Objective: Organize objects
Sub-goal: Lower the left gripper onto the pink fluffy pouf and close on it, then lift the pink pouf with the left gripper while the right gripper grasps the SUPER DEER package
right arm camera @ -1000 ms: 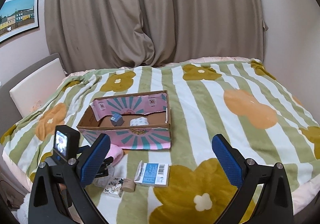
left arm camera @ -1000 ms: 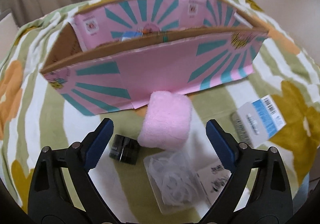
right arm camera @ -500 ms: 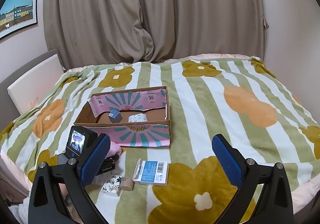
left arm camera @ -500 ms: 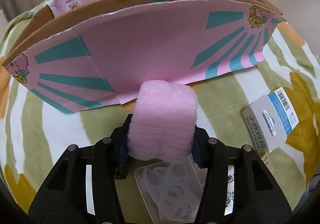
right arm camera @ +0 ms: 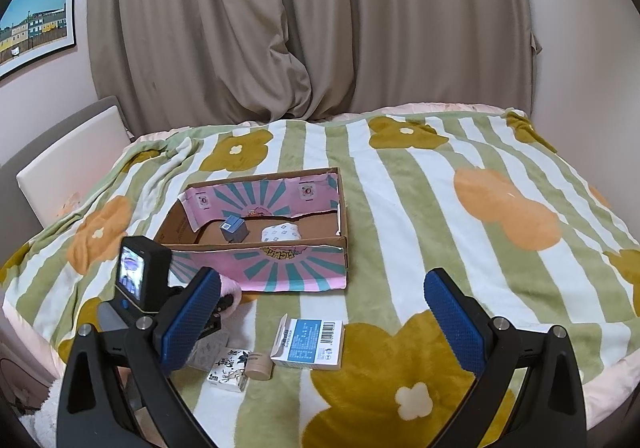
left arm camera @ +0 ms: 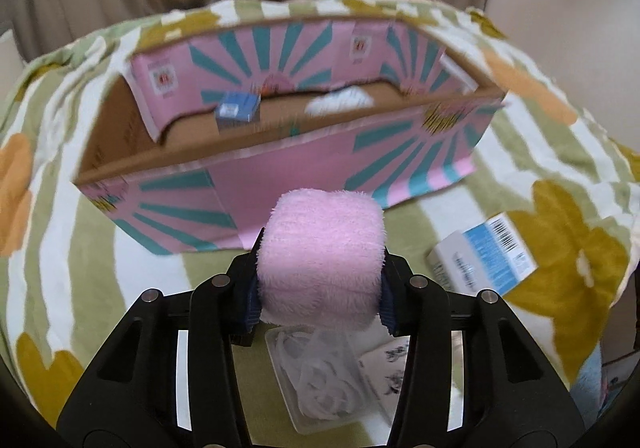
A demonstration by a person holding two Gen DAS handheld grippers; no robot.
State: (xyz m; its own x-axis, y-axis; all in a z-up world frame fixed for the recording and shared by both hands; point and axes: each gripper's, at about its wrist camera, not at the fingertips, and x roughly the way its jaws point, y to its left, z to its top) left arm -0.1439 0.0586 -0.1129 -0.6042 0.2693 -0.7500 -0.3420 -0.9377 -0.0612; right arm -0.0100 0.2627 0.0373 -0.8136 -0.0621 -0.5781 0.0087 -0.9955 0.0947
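My left gripper (left arm camera: 318,284) is shut on a fluffy pink roll (left arm camera: 320,252) and holds it lifted in front of the near wall of the pink-and-teal cardboard box (left arm camera: 280,164). The box holds a small blue carton (left arm camera: 236,110) and a white patterned pack (left arm camera: 340,100). In the right wrist view the box (right arm camera: 296,268) lies mid-bed, and the left gripper's camera body (right arm camera: 140,276) with the pink roll (right arm camera: 232,288) is at its near left corner. My right gripper (right arm camera: 320,320) is open and empty, well above the bed.
On the floral striped blanket (right arm camera: 440,208) near the front edge lie a blue-and-white barcode box (right arm camera: 308,344), a small tan cylinder (right arm camera: 258,366), a white printed pack (right arm camera: 230,368) and a clear bag of white rings (left arm camera: 320,380). Curtains hang behind the bed.
My left gripper closed on the pink roll and lifted it up off the blanket; the box interior now shows over its near wall. The right gripper stayed open and rose slightly.
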